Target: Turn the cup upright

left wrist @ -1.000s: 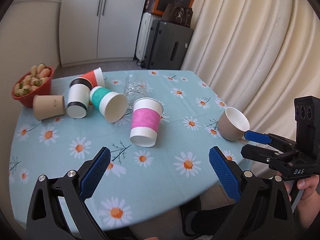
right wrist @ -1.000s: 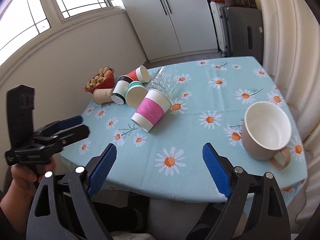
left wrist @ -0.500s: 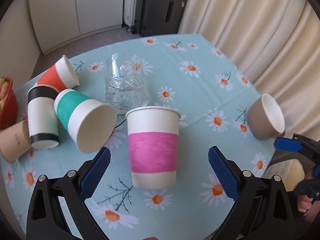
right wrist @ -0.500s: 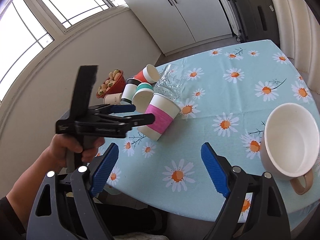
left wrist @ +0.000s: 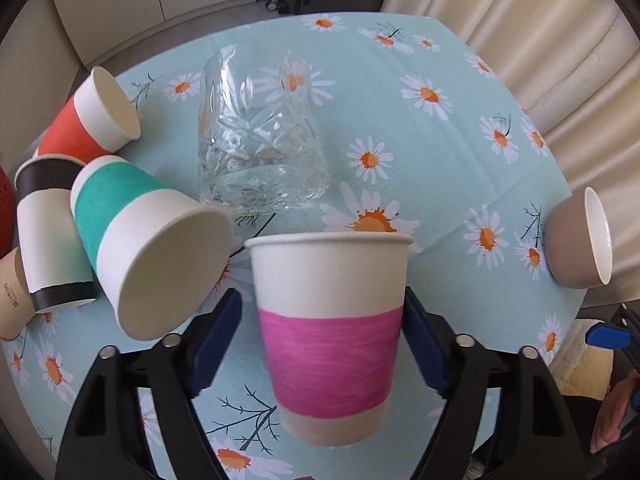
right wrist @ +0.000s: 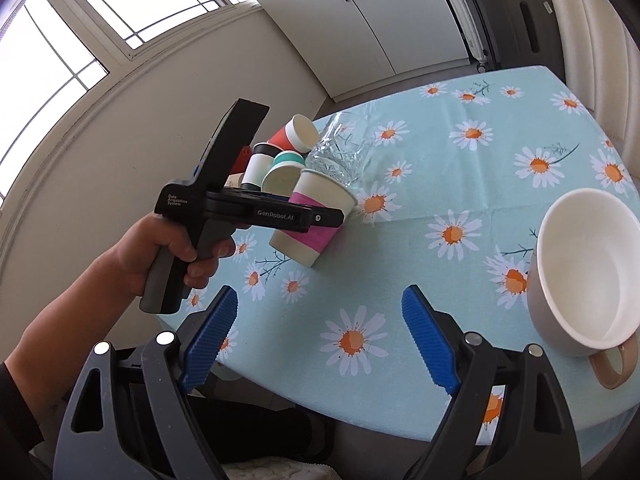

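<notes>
Left gripper [left wrist: 320,336] straddles the pink-banded paper cup [left wrist: 328,336], one blue pad each side of the band. Right pad looks touching or nearly; left pad shows a gap. Jaws read as spread, not clamped yet; contact can't be confirmed.

Cup sits near-centre on the daisy tablecloth [left wrist: 420,152], just near of the cut-glass tumbler [left wrist: 256,140] and right of the teal-banded paper cup [left wrist: 140,240]. In the right wrist view the cup [right wrist: 316,216] lies tilted: rim [right wrist: 336,184] up and toward the far right, base toward the near left. Long axis runs near-left to far-right, leaning, not vertical.

Progress, my read: approach done, grasp pending, flip not begun. Left to do: close, lift, rotate base down, set it standing.

Right gripper [right wrist: 320,340] is released, jaws wide, nothing between them, hovering over the near table edge beside the beige mug [right wrist: 580,280], which lies on its side.
</notes>
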`<action>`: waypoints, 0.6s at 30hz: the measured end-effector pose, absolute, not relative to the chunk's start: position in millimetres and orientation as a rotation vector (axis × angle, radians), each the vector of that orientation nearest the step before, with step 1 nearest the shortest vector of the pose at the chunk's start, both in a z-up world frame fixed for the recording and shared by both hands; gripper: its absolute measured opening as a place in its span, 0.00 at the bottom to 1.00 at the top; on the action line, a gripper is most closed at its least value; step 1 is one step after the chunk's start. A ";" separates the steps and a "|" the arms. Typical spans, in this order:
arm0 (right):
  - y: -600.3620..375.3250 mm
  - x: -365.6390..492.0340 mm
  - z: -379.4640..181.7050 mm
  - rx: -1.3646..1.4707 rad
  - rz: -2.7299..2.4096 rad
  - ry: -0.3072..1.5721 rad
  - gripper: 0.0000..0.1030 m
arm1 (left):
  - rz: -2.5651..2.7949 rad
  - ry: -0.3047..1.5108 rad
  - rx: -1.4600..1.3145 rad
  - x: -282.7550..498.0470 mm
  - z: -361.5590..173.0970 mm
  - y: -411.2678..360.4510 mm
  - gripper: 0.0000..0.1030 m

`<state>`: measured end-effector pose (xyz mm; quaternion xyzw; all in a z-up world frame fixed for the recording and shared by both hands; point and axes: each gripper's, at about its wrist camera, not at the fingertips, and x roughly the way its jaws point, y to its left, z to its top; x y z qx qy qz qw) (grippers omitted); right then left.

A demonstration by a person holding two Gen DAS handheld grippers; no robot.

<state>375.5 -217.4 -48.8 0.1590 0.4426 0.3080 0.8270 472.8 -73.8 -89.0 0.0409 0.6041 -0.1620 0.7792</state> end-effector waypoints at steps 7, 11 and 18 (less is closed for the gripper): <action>-221.0 374.7 -51.5 0.348 0.650 0.946 0.82 | -0.352 1.315 0.086 474.6 -87.7 -75.5 0.62; -220.4 374.4 -52.6 0.352 0.653 0.954 0.82 | -0.354 1.316 0.071 471.0 -84.6 -78.6 0.61; -220.8 371.7 -48.5 0.376 0.666 0.956 0.82 | -0.309 1.322 -0.009 456.2 -71.4 -66.8 0.61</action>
